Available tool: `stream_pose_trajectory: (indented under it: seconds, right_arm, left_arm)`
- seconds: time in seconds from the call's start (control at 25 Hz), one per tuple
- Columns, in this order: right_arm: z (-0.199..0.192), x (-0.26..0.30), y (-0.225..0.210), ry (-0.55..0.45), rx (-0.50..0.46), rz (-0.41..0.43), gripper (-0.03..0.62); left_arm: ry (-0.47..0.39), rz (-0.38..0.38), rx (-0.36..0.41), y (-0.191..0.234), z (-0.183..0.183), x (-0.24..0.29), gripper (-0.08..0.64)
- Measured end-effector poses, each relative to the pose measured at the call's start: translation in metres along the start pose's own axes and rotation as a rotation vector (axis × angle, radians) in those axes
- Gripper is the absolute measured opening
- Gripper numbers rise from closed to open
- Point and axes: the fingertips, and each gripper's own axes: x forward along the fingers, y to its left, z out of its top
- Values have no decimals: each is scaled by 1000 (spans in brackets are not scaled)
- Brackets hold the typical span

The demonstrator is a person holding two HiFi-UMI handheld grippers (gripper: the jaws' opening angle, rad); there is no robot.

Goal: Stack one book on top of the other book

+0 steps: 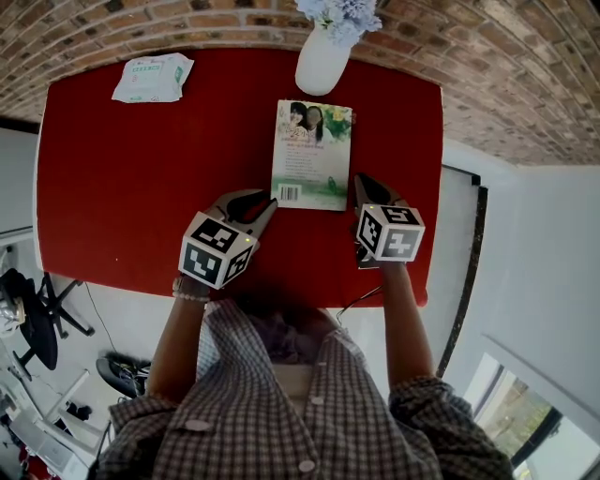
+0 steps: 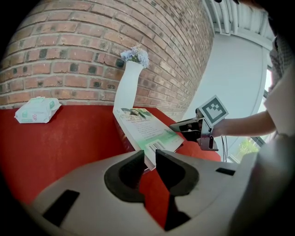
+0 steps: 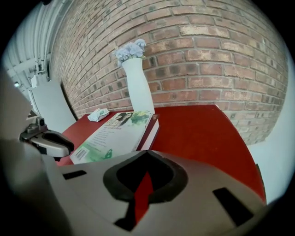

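Left tongs (image 1: 269, 206) stand partly open and empty, tips at the top book's (image 1: 311, 155) near left corner. Right tongs (image 1: 361, 181), shut and empty, sit beside its near right corner. It lies on the lower book (image 3: 152, 126) by the red desk's (image 1: 122, 187) far edge, below a brick wall (image 1: 141, 23).

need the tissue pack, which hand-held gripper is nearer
Left: the left hand-held gripper is left of the books, toward the tissue pack; right hand-held gripper is right of them.
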Motion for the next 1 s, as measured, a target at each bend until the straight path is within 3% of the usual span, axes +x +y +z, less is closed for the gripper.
stream_pose_trajectory:
  seconds: [0.16,0.2,0.24,0.32,0.4,0.64,1.0]
  right_arm:
    - [5,-14,0,-58,97,49,6]
    - [6,-19,5,-72,127,94,31]
    - [6,-23,13,-82,158,150,114]
    - [2,-29,28,-83,196,246,217]
    - [-7,-31,39,-53,168,278,253]
    - [-32,-26,64,33,46,284,262]
    - [-36,-26,72,18,57,241,253]
  left_arm:
    - [-20,-14,-17,10,1,-11,84]
    - [-21,-22,-22,12,0,-12,87]
    - [-21,-32,-24,12,-1,-13,101]
    - [-18,-67,-24,9,-2,-11,147]
    - [-6,-105,-20,3,-4,-5,181]
    - [68,-123,25,-4,-17,16,202]
    - [70,-96,37,4,-19,11,202]
